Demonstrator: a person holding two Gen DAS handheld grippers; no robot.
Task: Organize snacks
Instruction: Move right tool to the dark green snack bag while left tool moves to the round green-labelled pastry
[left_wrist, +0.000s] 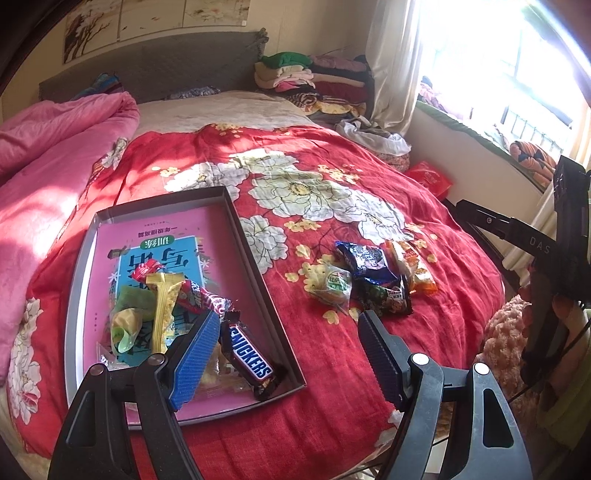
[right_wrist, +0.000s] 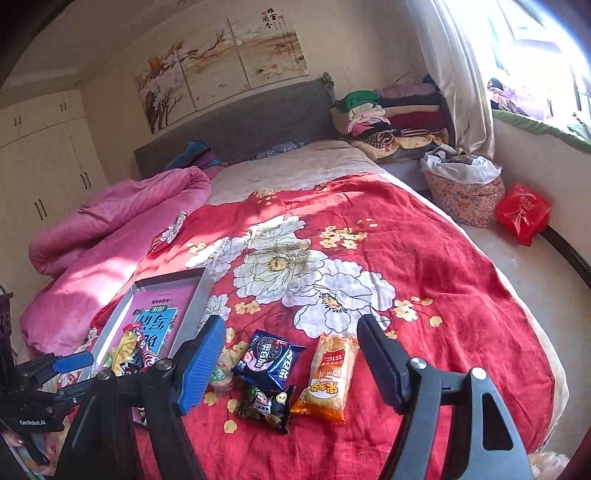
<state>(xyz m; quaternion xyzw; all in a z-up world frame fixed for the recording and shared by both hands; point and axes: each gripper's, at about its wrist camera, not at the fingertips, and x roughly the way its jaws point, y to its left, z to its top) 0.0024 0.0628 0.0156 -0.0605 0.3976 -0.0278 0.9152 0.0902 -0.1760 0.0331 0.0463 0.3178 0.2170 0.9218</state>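
Your left gripper (left_wrist: 288, 350) hangs with its jaws spread wide and nothing between them, its blue finger over the near end of the grey tray (left_wrist: 255, 236) and its dark finger over bare quilt. Your right gripper (right_wrist: 291, 365) is just as wide apart and empty, and the loose snacks lie right between and ahead of its fingers.

The job looks roughly half done. In the tray you already have the Snickers bar (left_wrist: 249, 363), a yellow wrapper (left_wrist: 164, 310), a red and white wrapper (left_wrist: 201, 297) and a green packet (left_wrist: 129, 321), all heaped at the near end on top of a pink book (left_wrist: 166, 236). Still out on the red floral quilt (right_wrist: 424, 266) are four pieces: the blue Oreo pack (right_wrist: 271, 363), the orange rice cracker pack (right_wrist: 328, 380), a dark wrapped snack (right_wrist: 266, 406) touching the Oreo pack, and a small pale green packet (right_wrist: 221, 374) just beside your right gripper's blue finger.

For room, the tray's far half is open, so later drops can go beyond the heap. Its right wall stands between the loose pile and the tray floor, so you'll likely need to lift over it. The loose snacks crowd one another, and a grab at one may drag its neighbour. The quilt beyond them is open; the bed edge falls away to your right, well apart from the pile.
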